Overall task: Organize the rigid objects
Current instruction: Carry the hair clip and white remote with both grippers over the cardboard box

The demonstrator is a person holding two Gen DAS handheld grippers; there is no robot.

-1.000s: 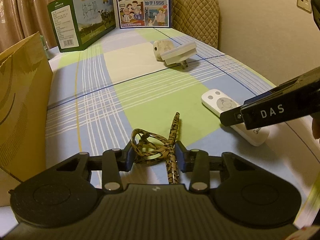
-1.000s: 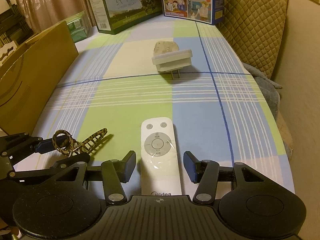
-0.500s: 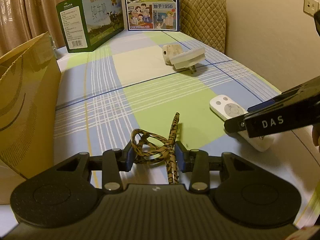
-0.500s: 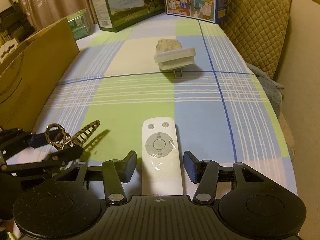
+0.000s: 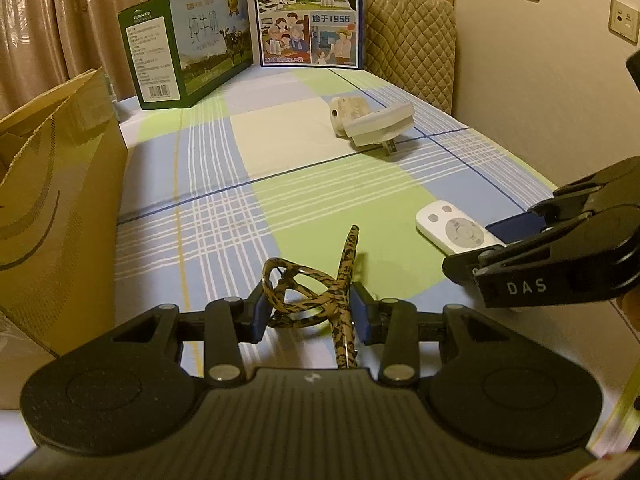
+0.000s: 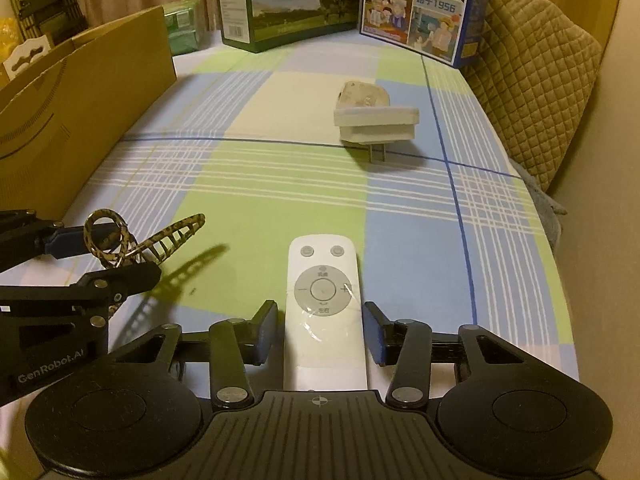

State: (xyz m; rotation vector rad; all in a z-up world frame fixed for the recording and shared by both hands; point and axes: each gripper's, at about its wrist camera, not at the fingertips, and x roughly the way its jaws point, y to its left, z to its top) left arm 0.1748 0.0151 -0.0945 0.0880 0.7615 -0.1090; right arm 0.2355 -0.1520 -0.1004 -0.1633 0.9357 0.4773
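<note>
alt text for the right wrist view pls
The right gripper is closing around a white remote lying on a plaid cloth. At left, the left gripper holds a leopard-print hair clip; a white plug adapter sits farther back.

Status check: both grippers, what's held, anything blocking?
Left gripper shut on leopard-print hair claw clip. Right gripper jaws closing around white remote control. Nothing in the way.
</note>
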